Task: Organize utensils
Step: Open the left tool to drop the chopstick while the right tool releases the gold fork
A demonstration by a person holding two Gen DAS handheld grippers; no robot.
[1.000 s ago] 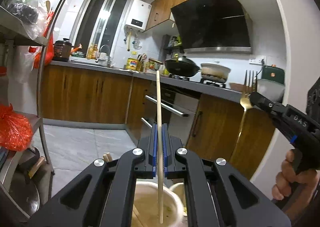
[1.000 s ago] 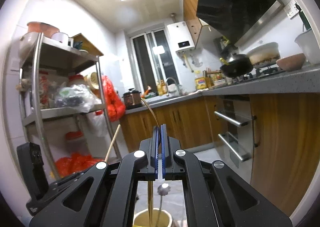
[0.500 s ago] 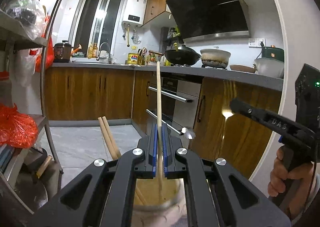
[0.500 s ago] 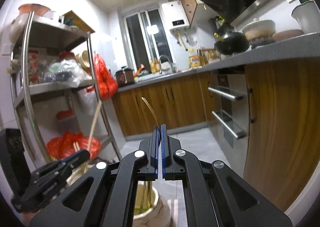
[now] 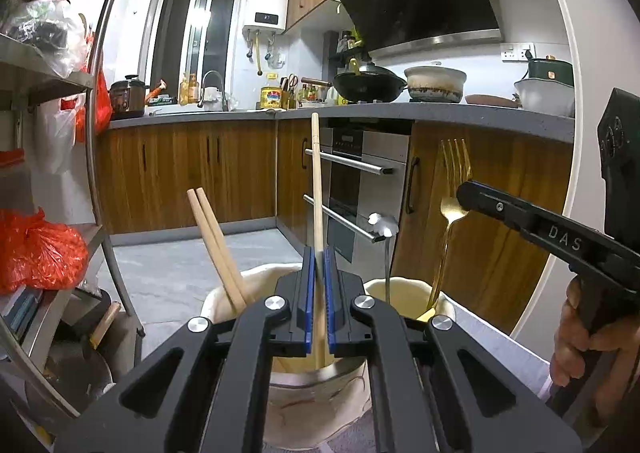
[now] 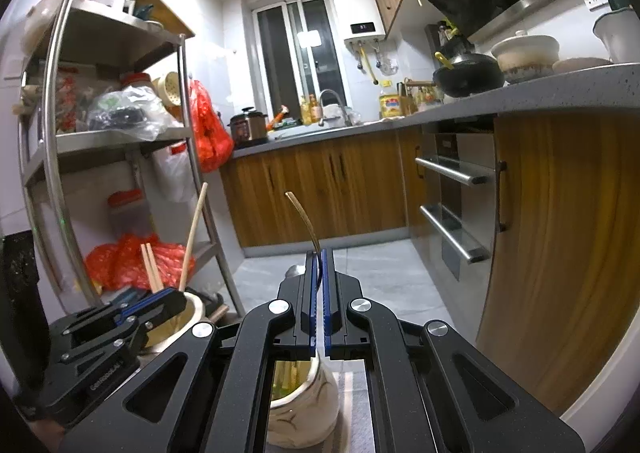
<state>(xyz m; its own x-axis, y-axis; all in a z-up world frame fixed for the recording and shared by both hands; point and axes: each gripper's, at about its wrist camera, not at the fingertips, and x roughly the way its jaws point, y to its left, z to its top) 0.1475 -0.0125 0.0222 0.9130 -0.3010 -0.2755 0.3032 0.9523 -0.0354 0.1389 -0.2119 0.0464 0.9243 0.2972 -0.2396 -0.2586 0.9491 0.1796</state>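
Left hand-held gripper (image 5: 317, 295) clamped on single chopstick (image 5: 317, 189), tip inside cream holder (image 5: 256, 285); 2 chopsticks (image 5: 216, 245) already in, 10 o'clock. Right hand-held gripper (image 6: 318, 293) clamped on gold fork (image 5: 451, 193), handle inside yellow cup (image 5: 404, 295). Release left.

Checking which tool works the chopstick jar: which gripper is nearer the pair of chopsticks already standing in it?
Left. The left gripper, shut on a single chopstick, sits directly beside the pair of chopsticks. The right gripper holds the gold fork over the neighbouring cup.

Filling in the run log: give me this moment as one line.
left gripper: shut on chopstick, over left holder | right gripper: shut on gold fork, over right holder | neither released
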